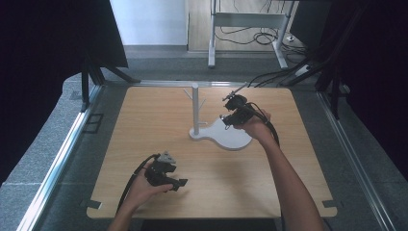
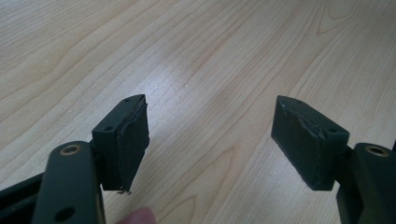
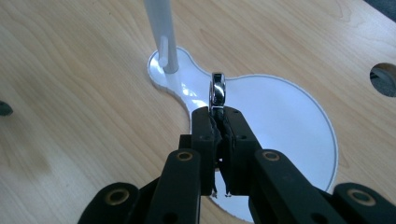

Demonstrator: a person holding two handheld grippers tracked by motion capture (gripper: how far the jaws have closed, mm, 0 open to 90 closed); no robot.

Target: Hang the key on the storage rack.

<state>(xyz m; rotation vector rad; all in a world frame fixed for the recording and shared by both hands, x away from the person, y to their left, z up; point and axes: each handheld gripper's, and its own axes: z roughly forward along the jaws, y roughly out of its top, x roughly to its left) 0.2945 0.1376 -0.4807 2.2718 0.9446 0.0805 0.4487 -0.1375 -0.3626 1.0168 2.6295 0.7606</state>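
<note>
Right tool (image 3: 218,122) clamped on a shiny metal ring (image 3: 218,89), ring upright above the white stand (image 3: 289,116), just beside its post (image 3: 161,32), possibly clear of the base, left tool (image 2: 210,140) spread apart, nothing between, over bare tabletop (image 2: 196,56) nearer the person than the stand

Lab-style recording setup: light wooden table (image 1: 144,159) boxed by black curtains (image 1: 43,38) left and right, metal rails (image 1: 62,154) on grey carpet, cables (image 1: 250,36) and a metal frame (image 1: 248,21) top centre.
</note>
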